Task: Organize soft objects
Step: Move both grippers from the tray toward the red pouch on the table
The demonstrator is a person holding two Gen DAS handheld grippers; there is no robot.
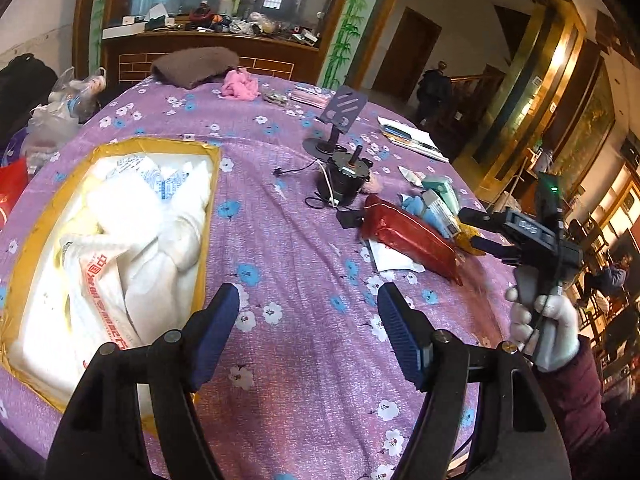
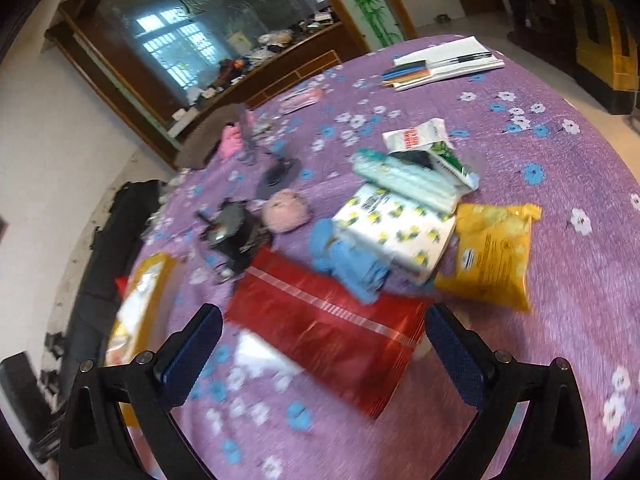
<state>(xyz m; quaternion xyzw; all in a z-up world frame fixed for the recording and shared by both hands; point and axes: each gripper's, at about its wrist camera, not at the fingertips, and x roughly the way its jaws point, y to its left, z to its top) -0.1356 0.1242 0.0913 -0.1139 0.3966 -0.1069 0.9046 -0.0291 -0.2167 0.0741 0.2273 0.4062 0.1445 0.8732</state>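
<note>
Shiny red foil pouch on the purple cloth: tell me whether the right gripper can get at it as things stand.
Probably yes. The right gripper is open, and the shiny red foil pouch lies flat just ahead between its fingers with nothing in between. Only the crumpled blue cloth overlaps the pouch's far edge.

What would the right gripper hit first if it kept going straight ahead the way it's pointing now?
Most likely the red foil bag. It lies straight ahead of the open right gripper, between the fingers, on the purple tablecloth. The view is blurred, so depth is uncertain.
</note>
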